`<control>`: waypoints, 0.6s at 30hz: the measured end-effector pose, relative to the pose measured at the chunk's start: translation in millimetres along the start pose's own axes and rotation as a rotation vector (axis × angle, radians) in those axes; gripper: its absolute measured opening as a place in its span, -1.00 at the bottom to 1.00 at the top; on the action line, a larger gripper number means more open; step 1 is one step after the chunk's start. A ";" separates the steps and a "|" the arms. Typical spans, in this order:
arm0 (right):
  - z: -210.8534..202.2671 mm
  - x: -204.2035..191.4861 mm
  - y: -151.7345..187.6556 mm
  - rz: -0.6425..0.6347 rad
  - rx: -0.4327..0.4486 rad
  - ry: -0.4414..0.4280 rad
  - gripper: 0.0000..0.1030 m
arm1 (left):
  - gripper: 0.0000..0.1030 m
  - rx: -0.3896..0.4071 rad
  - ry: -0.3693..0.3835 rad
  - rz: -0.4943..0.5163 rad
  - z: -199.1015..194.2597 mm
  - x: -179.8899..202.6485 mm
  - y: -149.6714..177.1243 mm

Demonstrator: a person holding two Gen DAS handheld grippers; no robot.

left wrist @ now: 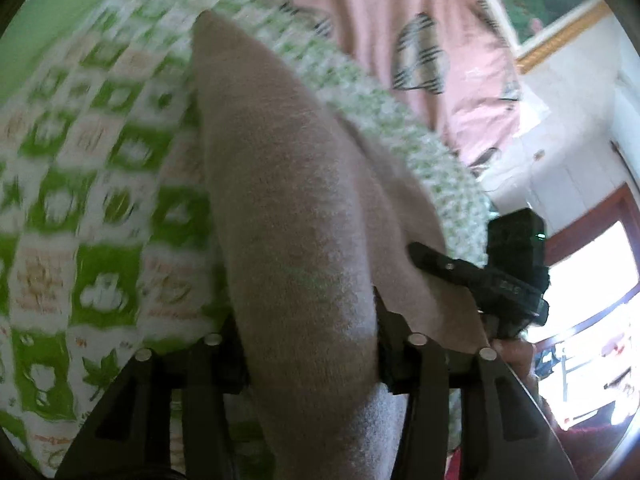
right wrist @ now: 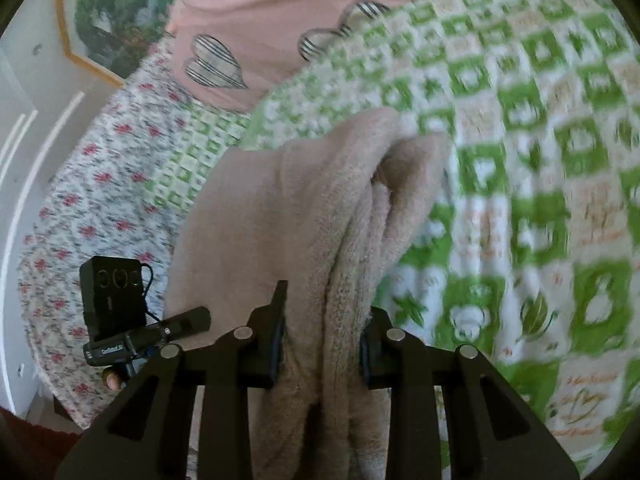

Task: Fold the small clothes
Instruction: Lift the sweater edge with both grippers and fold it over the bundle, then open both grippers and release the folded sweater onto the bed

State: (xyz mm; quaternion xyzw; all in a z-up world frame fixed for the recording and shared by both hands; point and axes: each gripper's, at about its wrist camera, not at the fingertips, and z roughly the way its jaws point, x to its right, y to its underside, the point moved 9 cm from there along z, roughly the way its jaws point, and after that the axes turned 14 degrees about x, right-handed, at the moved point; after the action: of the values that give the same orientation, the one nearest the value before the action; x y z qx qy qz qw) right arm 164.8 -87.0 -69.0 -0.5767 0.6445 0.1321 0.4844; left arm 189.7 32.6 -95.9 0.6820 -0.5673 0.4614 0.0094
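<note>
A beige fleecy garment [left wrist: 304, 216] hangs lifted above the bed, and both grippers grip it. My left gripper [left wrist: 310, 356] is shut on a thick fold of it, which bulges up between the pads and hides the fingertips. In the right wrist view the same beige garment [right wrist: 320, 208] is bunched in several layers, and my right gripper [right wrist: 322, 348] is shut on that bunch. The right gripper [left wrist: 480, 280] shows at the right of the left wrist view, at the cloth's edge. The left gripper [right wrist: 132, 328] shows at the lower left of the right wrist view.
A green and white checked bedspread [right wrist: 520, 160] covers the bed under the garment. A person in a pink top with striped hearts [right wrist: 256, 32] stands at the far side. A flowered cloth [right wrist: 100, 200], a framed picture [right wrist: 108, 20] and a bright doorway [left wrist: 592, 320] lie around.
</note>
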 end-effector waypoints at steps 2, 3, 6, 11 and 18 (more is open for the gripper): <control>-0.3 7.9 3.9 0.012 0.005 0.004 -0.36 | 0.07 0.015 0.032 -0.043 -0.1 -6.8 2.9; -0.4 9.6 4.8 0.022 0.008 0.000 -0.35 | 0.11 0.020 0.040 -0.060 -1.9 -7.5 2.9; -2.6 13.1 4.3 0.020 -0.006 0.030 -0.16 | 0.16 0.029 0.020 -0.045 -9.0 -7.2 2.1; -27.2 18.2 -20.5 -0.029 0.055 0.121 0.21 | 0.26 0.080 -0.014 -0.040 -29.9 -19.0 -12.3; -12.5 8.2 -66.1 -0.054 0.119 0.100 -0.12 | 0.26 0.160 -0.103 -0.081 -29.4 -40.1 -54.3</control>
State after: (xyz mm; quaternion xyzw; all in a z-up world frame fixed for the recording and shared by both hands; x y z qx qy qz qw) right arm 217.7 -121.0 -43.5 -0.5698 0.6589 0.0515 0.4884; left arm 216.8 98.4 -77.0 0.7259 -0.5004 0.4686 -0.0556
